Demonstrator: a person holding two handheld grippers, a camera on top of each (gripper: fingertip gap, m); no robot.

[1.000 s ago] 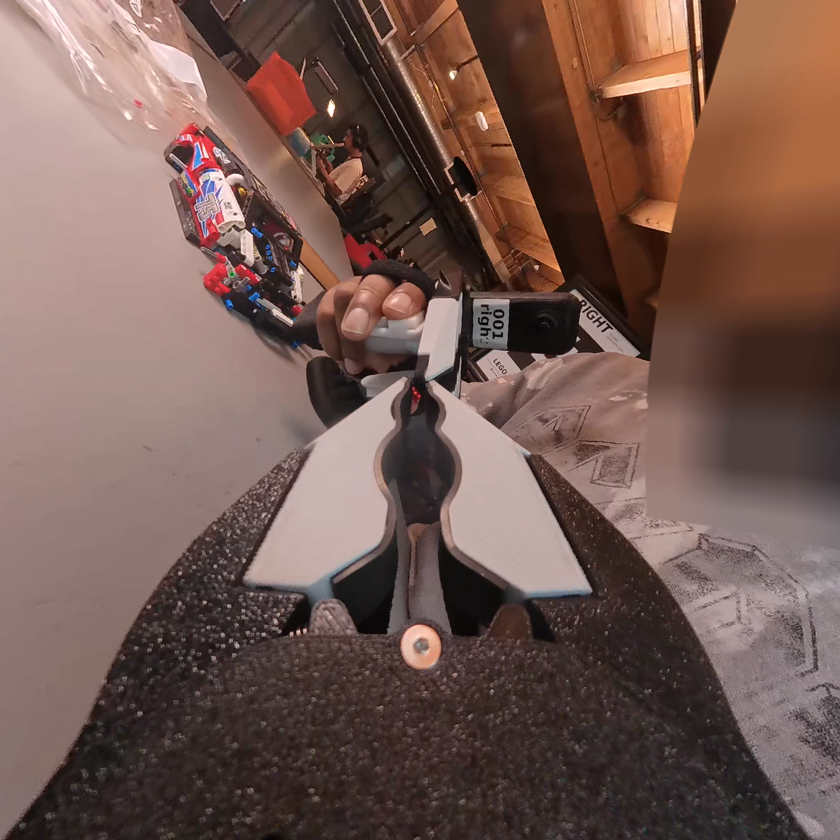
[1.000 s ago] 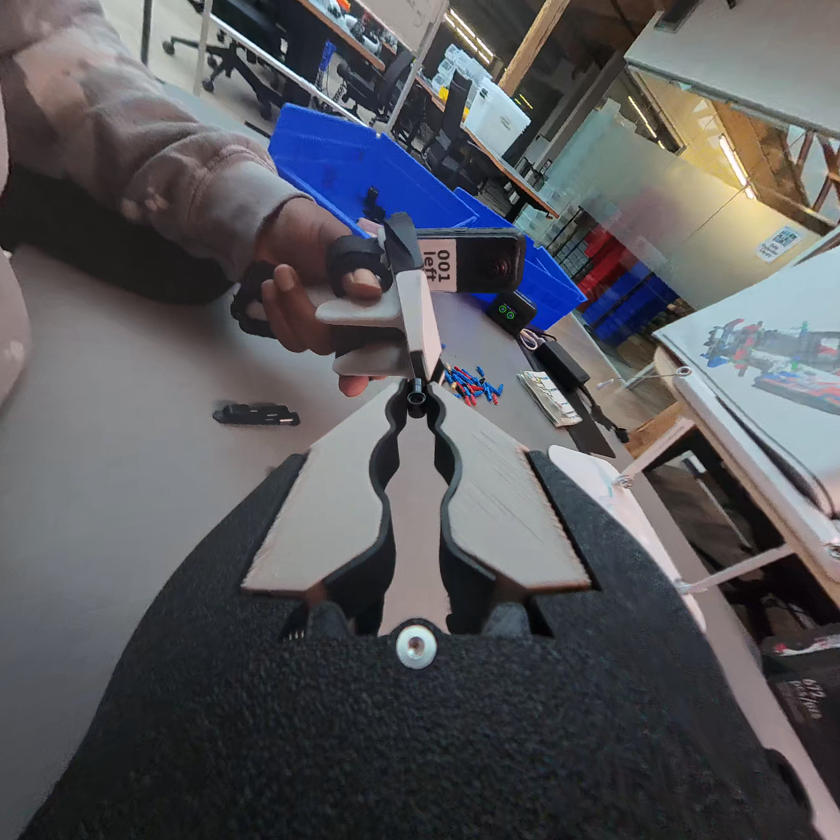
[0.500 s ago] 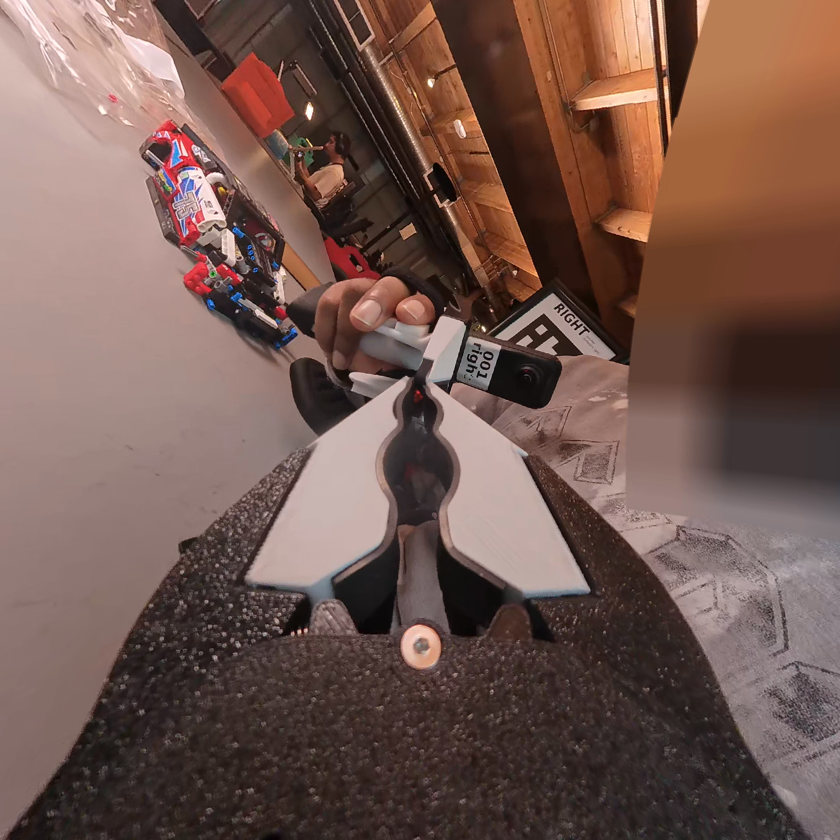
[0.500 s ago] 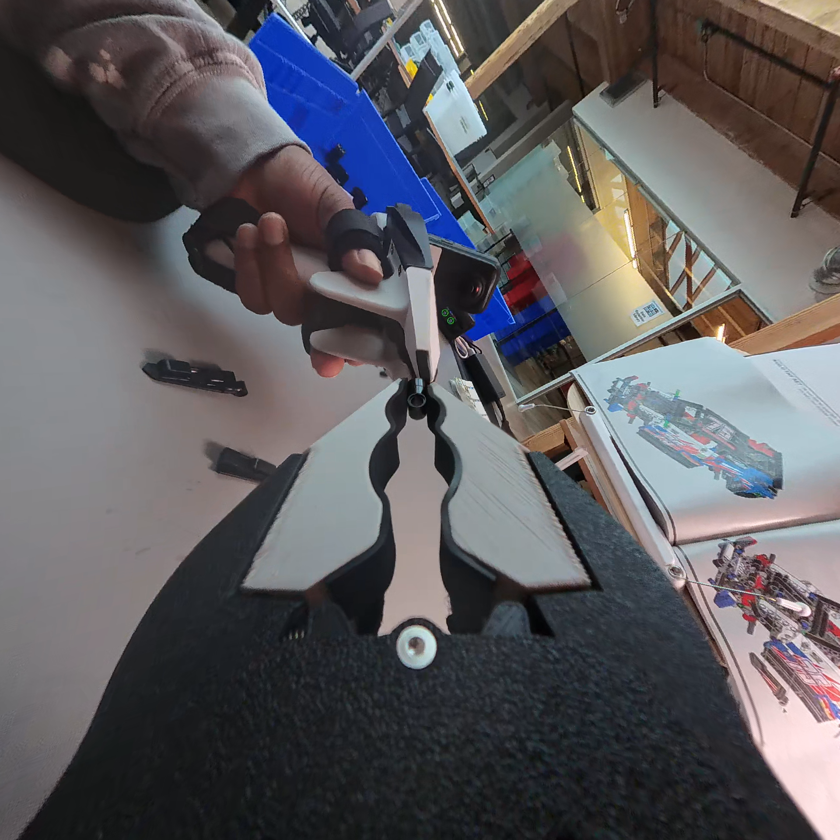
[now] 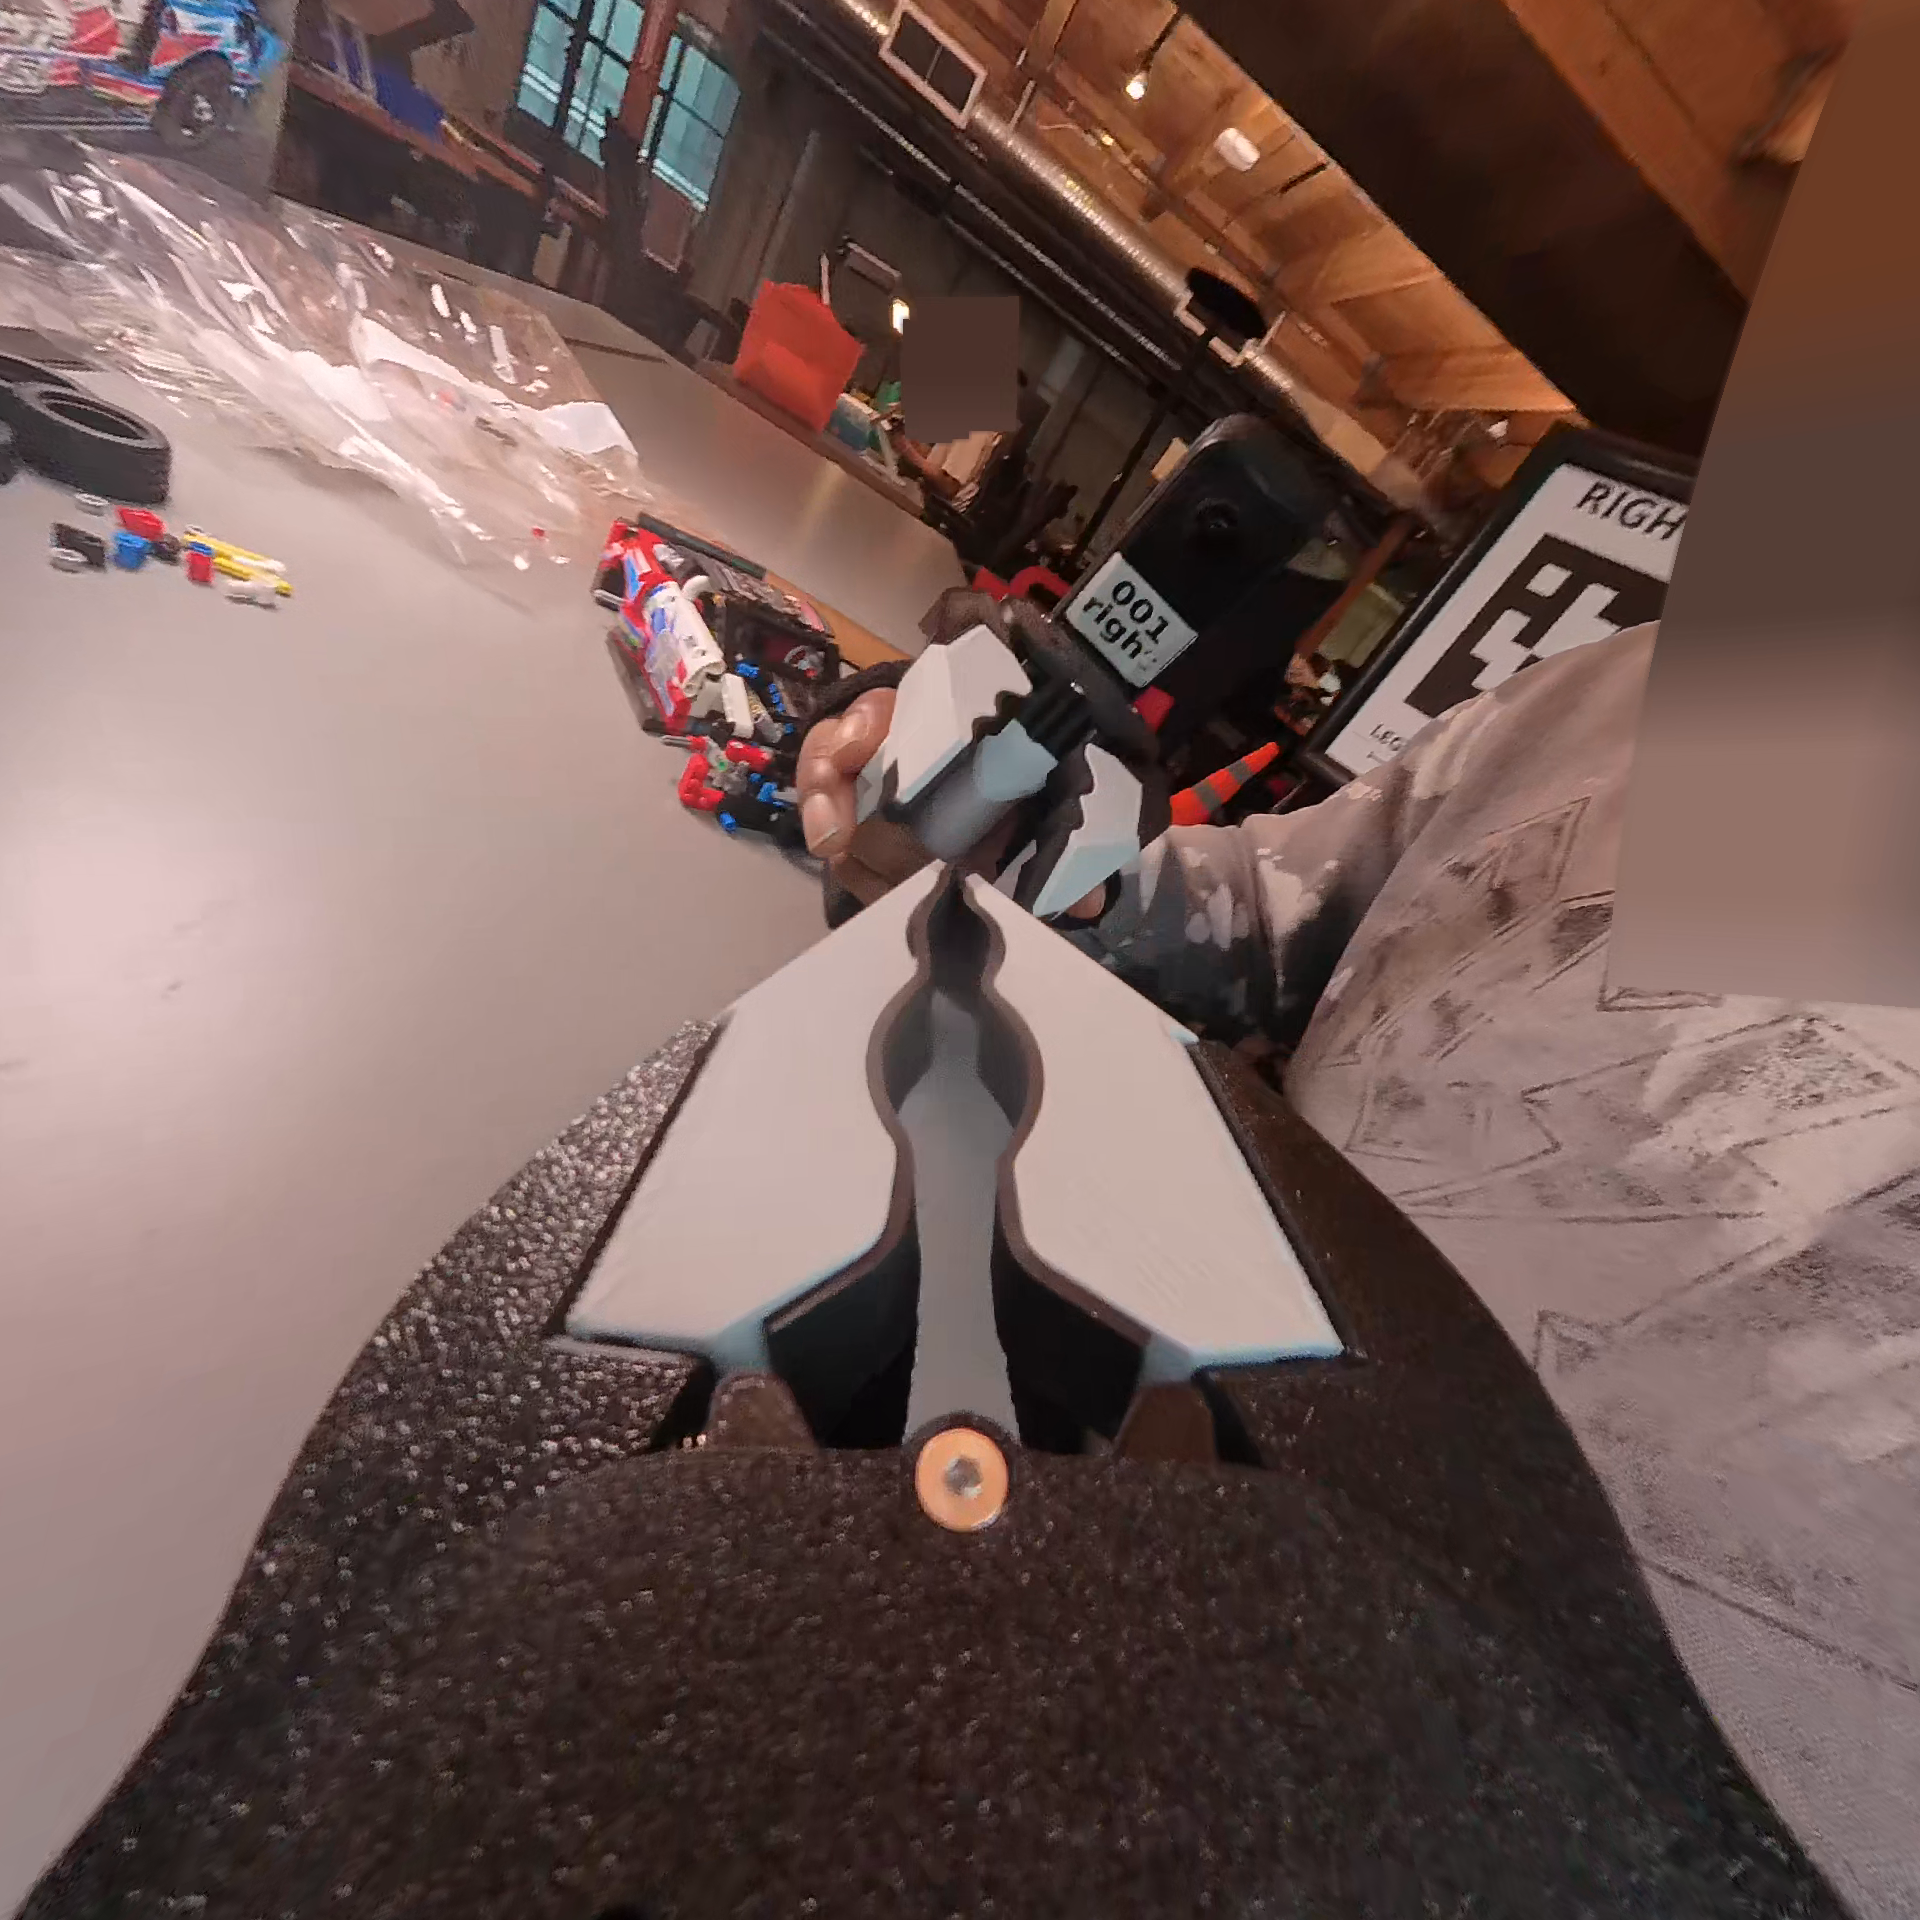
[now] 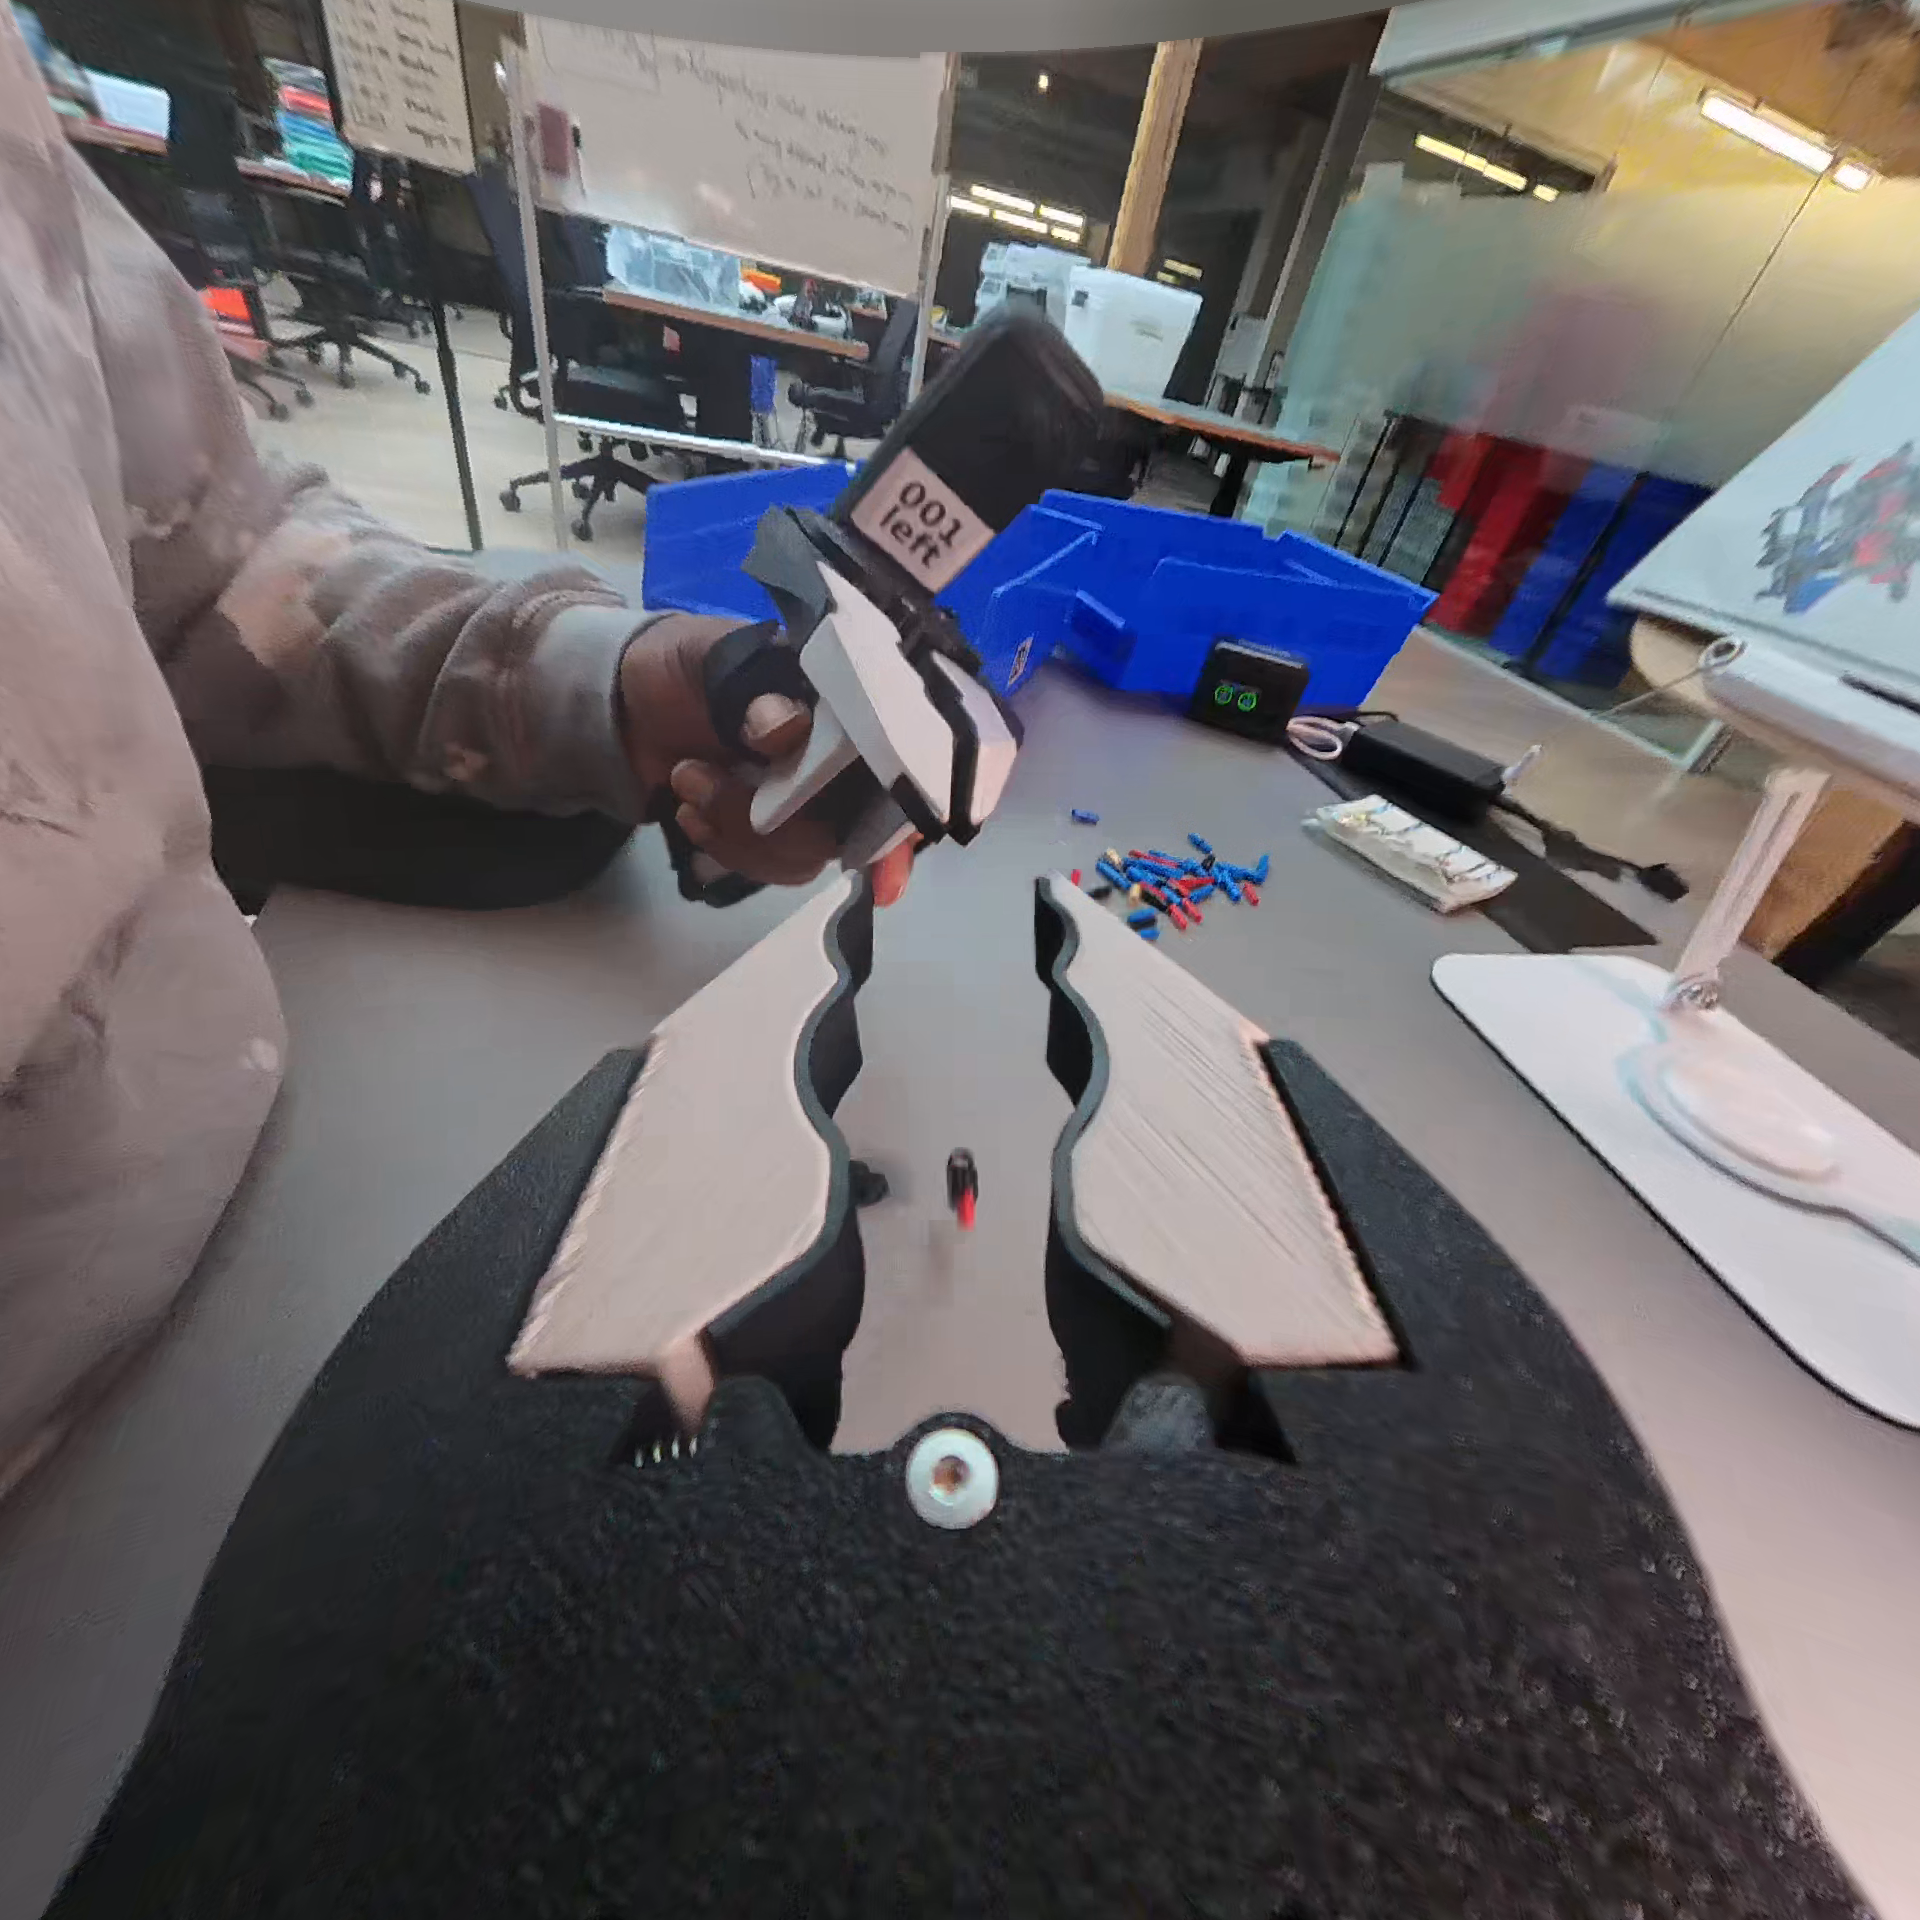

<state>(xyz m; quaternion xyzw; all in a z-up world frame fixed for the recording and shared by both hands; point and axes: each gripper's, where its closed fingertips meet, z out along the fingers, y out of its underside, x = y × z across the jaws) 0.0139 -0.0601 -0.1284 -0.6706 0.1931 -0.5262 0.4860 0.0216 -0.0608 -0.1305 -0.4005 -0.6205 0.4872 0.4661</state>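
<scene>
My right gripper [image 6: 951,899] is open, with a wide gap between its fingers and nothing in it. Through that gap I see a small black piece with a red end [image 6: 961,1184], blurred, on or just above the grey table [image 6: 468,1039]. A second small black piece [image 6: 868,1184] lies beside it. My left gripper [image 5: 956,888] is shut, and I see nothing between its tips. In the right wrist view the left gripper [image 6: 935,790] is held up and to the left of my right fingertips. In the left wrist view the right gripper [image 5: 997,847] hangs just beyond my left tips.
A heap of blue and red pins [image 6: 1184,883], a foil packet [image 6: 1408,862], a black box with green lights [image 6: 1247,691] and blue bins [image 6: 1195,603] lie ahead. A white booklet stand [image 6: 1662,1070] is on the right. A part-built red and white model car [image 5: 707,644], tyres [image 5: 83,436] and clear bags [image 5: 343,384] lie on the table. The tips of both grippers are at nearly the same place.
My right gripper has opened. The small black and red piece that sat where both grippers' tips met is now down by the table. Both grippers have swung and drawn apart.
</scene>
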